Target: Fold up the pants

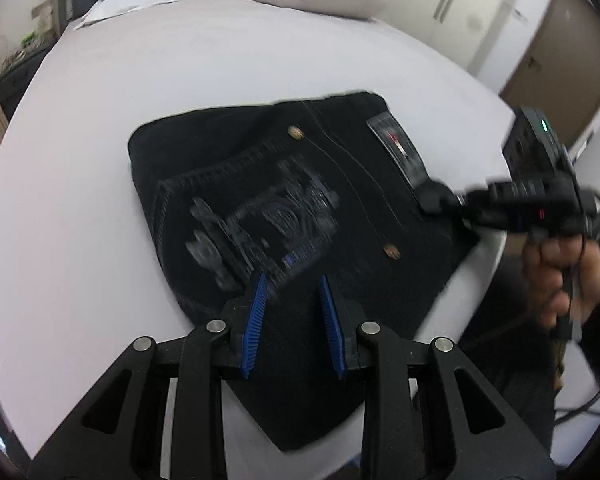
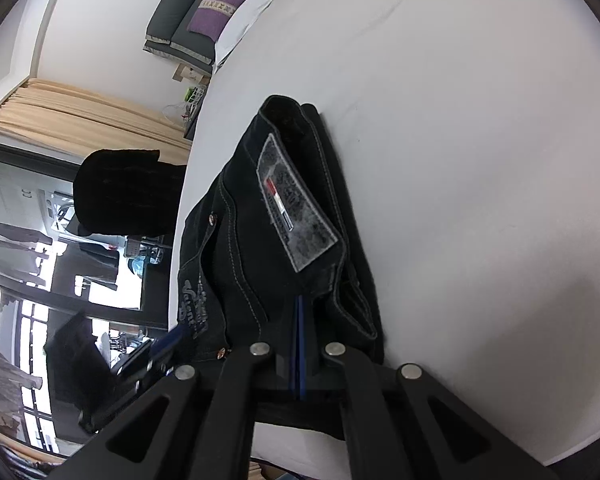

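Black denim pants (image 1: 300,184) lie folded into a compact stack on the white bed (image 1: 220,64), near its edge. Over the stack's near end the left tool (image 1: 292,292) hovers with blue pads spread wide. At the waistband side, beside the grey label (image 2: 296,204), the right tool (image 2: 300,308) has its pads pressed together, seemingly against the fabric.
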### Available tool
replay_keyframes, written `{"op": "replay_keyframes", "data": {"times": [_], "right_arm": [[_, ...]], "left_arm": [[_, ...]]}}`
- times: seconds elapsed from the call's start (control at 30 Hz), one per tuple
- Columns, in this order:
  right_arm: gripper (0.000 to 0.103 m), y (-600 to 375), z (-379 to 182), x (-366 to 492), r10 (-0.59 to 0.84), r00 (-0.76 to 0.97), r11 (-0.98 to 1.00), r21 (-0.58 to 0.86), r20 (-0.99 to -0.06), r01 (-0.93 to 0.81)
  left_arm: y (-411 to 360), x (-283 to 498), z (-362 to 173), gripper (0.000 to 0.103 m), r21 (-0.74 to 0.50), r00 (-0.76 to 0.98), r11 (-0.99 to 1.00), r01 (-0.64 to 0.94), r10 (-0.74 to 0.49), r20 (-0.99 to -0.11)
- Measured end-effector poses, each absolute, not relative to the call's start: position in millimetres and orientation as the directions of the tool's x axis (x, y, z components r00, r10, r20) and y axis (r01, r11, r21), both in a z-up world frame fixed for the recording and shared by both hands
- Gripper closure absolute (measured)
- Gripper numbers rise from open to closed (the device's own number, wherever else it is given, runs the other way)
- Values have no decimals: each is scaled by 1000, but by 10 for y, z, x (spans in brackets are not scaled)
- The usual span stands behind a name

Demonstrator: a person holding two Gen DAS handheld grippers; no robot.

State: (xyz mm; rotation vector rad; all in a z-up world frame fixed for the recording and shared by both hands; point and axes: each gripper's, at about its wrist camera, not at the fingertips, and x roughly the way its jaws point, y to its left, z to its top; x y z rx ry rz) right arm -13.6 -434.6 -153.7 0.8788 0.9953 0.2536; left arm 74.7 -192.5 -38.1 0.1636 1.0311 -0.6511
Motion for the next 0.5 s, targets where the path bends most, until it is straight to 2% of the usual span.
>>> {"op": "replay_keyframes", "data": {"times": [0.1,0.5], "right_arm": [[103,-4286,-1504,-129,546,553,646,736,-629,201],[103,-4165,-1411,-135,515,558,678,707,-651,200]], "left_arm": [[-1982,641,-401,76,-115,364,796,594,-394,-844],[-2005,644,-459,76,-130,350,803,581,-391,-851]]}}
